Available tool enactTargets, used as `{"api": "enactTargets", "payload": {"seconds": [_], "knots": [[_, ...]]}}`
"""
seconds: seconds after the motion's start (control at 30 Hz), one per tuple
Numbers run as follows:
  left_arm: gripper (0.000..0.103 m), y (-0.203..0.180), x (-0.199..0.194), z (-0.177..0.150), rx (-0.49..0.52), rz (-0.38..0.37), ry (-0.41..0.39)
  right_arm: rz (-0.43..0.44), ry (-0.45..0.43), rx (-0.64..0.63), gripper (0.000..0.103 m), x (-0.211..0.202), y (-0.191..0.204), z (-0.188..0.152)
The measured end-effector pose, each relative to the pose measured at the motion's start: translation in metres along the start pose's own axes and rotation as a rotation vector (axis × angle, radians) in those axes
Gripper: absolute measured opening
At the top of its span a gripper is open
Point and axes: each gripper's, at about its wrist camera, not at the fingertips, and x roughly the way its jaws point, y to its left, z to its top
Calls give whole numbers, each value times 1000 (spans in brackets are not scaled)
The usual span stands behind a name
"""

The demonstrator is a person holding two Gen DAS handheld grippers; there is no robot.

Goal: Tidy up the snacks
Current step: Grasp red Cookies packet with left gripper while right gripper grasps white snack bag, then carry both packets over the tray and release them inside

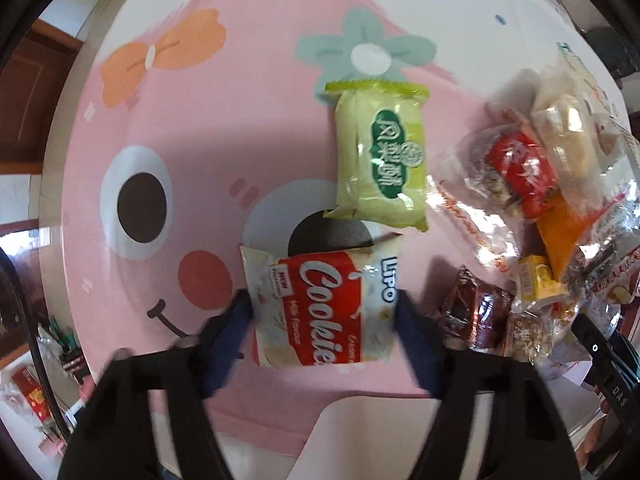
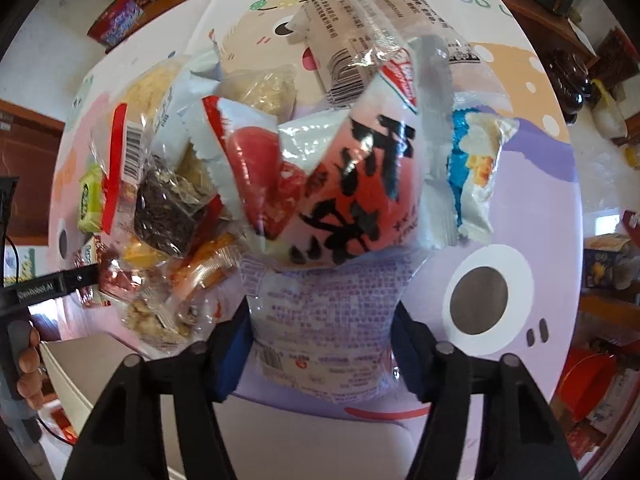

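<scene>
The left claw (image 1: 324, 316) pinches the light, crinkly Cookies pack (image 1: 324, 304) by its sides, while the right claw (image 2: 322, 344) squeezes a soft, puffy white bag (image 2: 324, 320) mid-body; both probably slippery, contents crushable.

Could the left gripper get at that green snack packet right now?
Probably not at once. The left gripper looks shut on the red and white cookie bag, so its jaws are full. The green packet lies just beyond the bag on the pink mat, with nothing on top of it.
</scene>
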Motion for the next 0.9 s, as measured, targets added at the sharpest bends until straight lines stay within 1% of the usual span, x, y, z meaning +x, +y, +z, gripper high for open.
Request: {"api": "enactTargets", "payload": {"seconds": [0.07, 0.23, 0.4, 0.5, 0.6, 0.67, 0.7, 0.73, 0.8, 0.83, 0.9], "knots": [[51, -7, -3, -3, 0, -6, -23, 11, -9, 10, 60, -1, -2, -2], [50, -4, -17, -17, -17, -63, -123, 28, -35, 36, 59, -12, -8, -12], [50, -1, -55, -36, -14, -65, -269, 59, -82, 43, 59, -35, -6, -26], [50, -4, -86, -49, 2, -74, -371, 83, -144, 49, 59, -56, -7, -33], [50, -7, -126, -75, 37, -90, -479, 80, -229, 45, 59, -83, -4, -42], [50, 5, -164, -87, 73, -111, -552, 80, -296, 46, 59, -103, -1, -49], [50, 4, -175, -98, 90, -119, -580, 77, -323, 45, 59, -112, 1, -52], [50, 0, -190, -111, 114, -133, -623, 76, -347, 46, 59, -121, 2, -56], [50, 7, -210, -141, 157, -147, -680, 79, -397, 51, 59, -143, 6, -71], [50, 4, -220, -155, 183, -146, -717, 80, -413, 51, 59, -149, 9, -77], [50, 0, -238, -175, 226, -141, -762, 88, -445, 51, 59, -168, 15, -88]]}}
